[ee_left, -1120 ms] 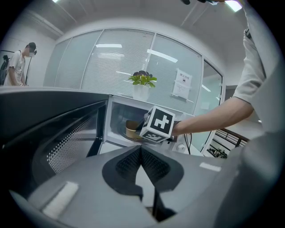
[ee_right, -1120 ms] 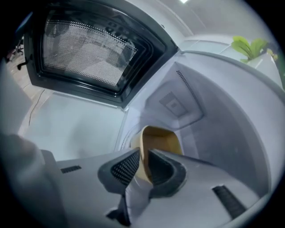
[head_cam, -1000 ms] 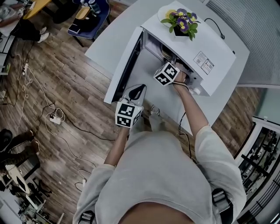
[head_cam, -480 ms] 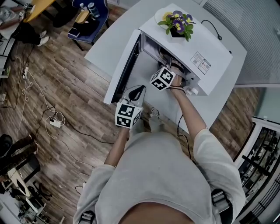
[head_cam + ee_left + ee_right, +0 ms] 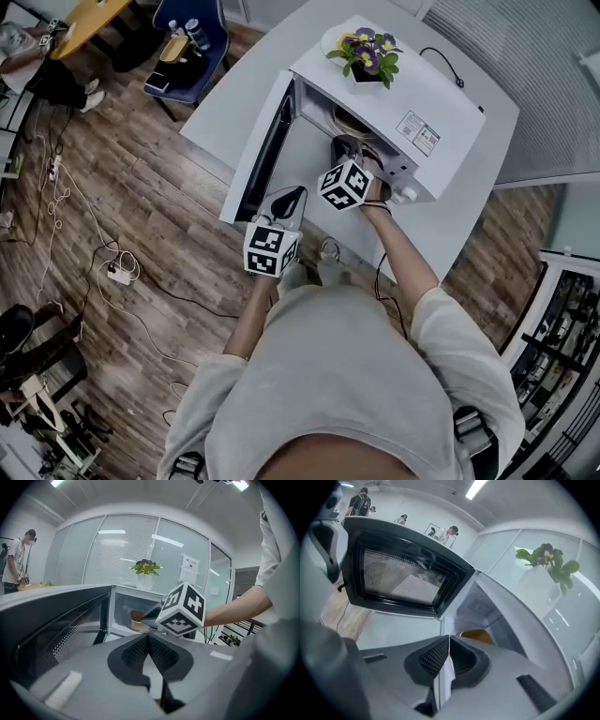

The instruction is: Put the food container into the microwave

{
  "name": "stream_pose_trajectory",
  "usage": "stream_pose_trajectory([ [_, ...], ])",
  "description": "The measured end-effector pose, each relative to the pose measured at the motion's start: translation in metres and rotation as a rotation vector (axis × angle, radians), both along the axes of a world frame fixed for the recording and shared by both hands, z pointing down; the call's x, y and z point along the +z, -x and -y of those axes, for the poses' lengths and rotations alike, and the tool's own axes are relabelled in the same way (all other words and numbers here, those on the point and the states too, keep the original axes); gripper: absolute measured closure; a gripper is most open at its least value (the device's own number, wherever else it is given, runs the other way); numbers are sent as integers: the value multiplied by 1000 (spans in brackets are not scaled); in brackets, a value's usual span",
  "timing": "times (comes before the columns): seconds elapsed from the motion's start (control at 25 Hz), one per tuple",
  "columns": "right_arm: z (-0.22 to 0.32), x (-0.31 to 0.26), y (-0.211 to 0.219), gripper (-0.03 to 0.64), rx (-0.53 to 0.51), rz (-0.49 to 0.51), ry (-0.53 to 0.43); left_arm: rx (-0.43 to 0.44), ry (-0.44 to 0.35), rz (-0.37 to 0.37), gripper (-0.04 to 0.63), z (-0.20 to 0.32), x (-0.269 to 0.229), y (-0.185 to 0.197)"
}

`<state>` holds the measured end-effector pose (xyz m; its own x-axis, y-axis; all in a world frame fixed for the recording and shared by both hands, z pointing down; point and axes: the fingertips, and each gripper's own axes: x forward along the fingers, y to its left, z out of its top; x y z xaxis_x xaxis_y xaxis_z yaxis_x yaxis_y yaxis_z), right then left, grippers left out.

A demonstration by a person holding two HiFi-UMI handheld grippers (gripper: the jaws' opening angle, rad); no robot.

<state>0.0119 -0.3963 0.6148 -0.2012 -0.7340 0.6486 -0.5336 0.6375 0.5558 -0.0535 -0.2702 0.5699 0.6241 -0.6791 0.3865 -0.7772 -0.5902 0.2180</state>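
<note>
Low in the frame's centre, our left gripper (image 5: 286,199) is clenched on nothing beside the open door (image 5: 265,155). Just above, our right gripper (image 5: 449,641) has just closed, empty, at the mouth of the microwave (image 5: 412,89). The food container (image 5: 137,619) sits inside.

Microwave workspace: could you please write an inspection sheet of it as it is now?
Surface: white table, carries the microwave.
Job's things: food container inside the microwave; door open.
Clutter: flower pot on the microwave.
Grippers: left gripper shut, empty; right gripper before the opening, jaws just closed, nothing between them.
Cables: cord behind the microwave; power strip on the floor.
Surroundings: wooden floor, blue chair.
</note>
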Motion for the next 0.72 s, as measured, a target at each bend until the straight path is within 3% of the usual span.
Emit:
stream_pose_trajectory([
  [0.48, -30, -15, 0, 603, 63, 252, 93, -6, -7, 22, 584, 0, -1, -1],
  [0.72, -42, -35, -7, 603, 108, 393, 87, -4, -12, 32, 584, 2, -3, -3],
])
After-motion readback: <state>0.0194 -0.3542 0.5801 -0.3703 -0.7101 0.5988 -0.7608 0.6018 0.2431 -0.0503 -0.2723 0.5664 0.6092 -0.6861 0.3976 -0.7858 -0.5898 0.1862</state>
